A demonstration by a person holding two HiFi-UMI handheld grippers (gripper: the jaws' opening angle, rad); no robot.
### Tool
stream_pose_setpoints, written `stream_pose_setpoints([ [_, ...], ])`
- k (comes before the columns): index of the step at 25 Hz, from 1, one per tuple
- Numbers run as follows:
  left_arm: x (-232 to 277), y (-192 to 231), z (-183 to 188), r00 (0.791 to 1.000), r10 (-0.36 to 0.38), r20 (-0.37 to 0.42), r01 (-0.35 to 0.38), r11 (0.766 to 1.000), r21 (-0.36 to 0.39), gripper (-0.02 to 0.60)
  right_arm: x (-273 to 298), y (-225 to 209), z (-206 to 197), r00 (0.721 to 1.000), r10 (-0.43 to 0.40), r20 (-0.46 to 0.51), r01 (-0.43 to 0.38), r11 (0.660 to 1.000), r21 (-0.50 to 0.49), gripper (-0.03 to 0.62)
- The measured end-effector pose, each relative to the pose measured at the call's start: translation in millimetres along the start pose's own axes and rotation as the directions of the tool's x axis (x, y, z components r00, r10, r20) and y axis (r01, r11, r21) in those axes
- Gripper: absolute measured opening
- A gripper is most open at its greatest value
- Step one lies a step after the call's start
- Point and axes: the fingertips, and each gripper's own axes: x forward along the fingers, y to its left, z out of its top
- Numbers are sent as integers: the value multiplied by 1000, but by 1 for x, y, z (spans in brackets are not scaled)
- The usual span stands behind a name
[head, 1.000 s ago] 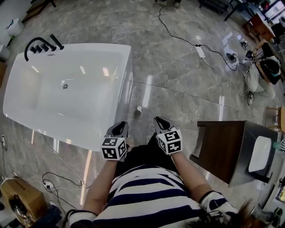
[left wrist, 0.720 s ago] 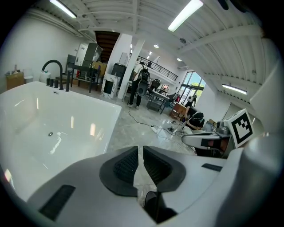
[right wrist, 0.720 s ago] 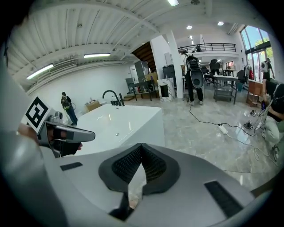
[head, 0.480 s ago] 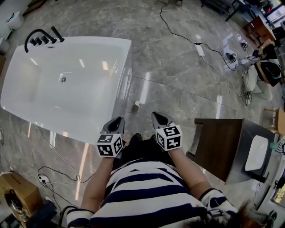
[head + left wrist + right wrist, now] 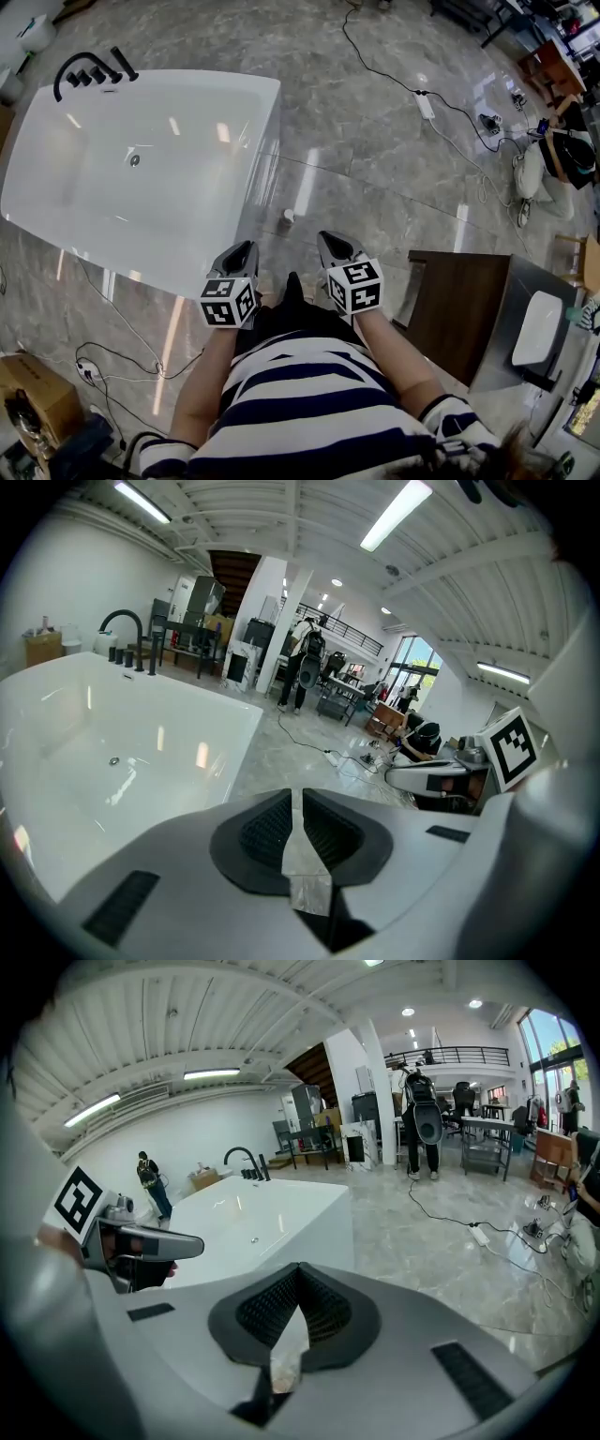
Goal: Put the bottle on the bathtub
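While the person in the striped shirt point(image 5: 309, 403) stood over it, the grey marbled floor point(image 5: 375, 159) filled the room, glossy enough to carry long light streaks. The white bathtub point(image 5: 169, 216) lay on that floor, a black faucet point(image 5: 89, 70) at its far left corner and a drain point(image 5: 134, 160) in its basin. Off the tub's right edge, well apart, stood a dark wooden cabinet point(image 5: 469, 309) with a white basin point(image 5: 536, 328) beside it. A cardboard box point(image 5: 33, 394) sat beyond the tub's near left corner, and a black cable ran to a white power strip point(image 5: 424, 106) out past the far right corner.

The left gripper point(image 5: 241, 251) and right gripper point(image 5: 333, 242) hung side by side near the tub's near right corner, each cube printed with black-and-white square markers. Both sets of jaws were pressed together with nothing between them. The bottle point(image 5: 287, 219), small and white-capped, stood upright on the floor just beside the tub's right edge, ahead of both grippers.
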Motion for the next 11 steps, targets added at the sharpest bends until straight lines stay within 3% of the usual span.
stream_pose_setpoints([
  [11,-1,4,2,1000,8,-1,-8,1000,-16,49,7,7,2,1000,20,-10,-20,1000,20,26],
])
